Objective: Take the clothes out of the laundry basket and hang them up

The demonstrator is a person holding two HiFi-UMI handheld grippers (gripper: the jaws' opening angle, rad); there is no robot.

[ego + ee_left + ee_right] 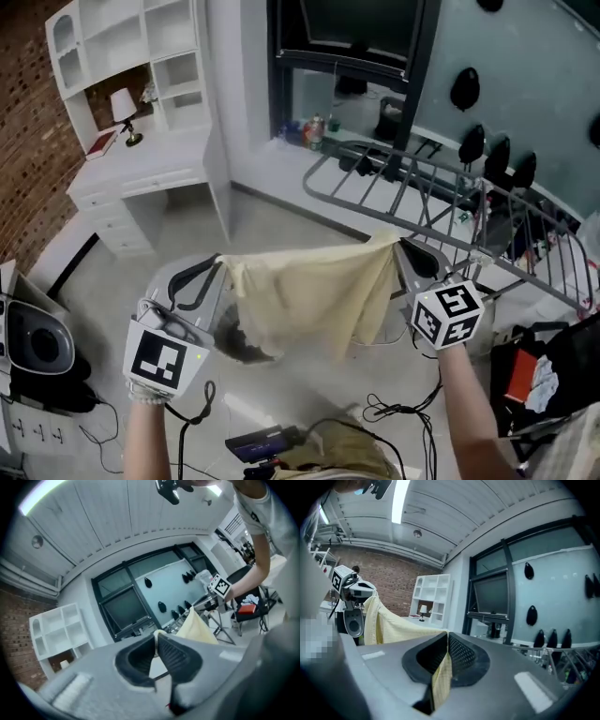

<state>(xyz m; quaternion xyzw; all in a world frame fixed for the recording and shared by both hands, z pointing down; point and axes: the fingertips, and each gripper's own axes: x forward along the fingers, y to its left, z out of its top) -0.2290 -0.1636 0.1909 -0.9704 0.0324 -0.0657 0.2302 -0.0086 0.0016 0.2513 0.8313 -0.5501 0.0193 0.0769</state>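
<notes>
- Two corner grips carry the whole load. Your left gripper (217,265) has its jaws closed on one upper corner of the pale yellow cloth (314,298). Your right gripper (403,247) has its jaws closed on the opposite corner. The cloth hangs spread in the air between them, just in front of the drying rack (417,183).
- Thin bite, left side. The left gripper view shows only a narrow edge of fabric pinched between the pads. If you pull the corners further apart, that edge can likely slip out and half the cloth drops.
- Deeper bite, right side. In the right gripper view, fabric runs down through the closed jaws. A slip here looks less likely, but an uneven pull would load the weaker left corner.
- Hanging hem. The lower edge droops well below your grippers. If you carry it across too low, it can catch on the rack's near rail and bunch instead of draping.
- Light frame. A snagged cloth tugged hard may shift the rack.
- Loose cables (403,412) lie on the floor near you. A step toward the rack can catch them.
</notes>
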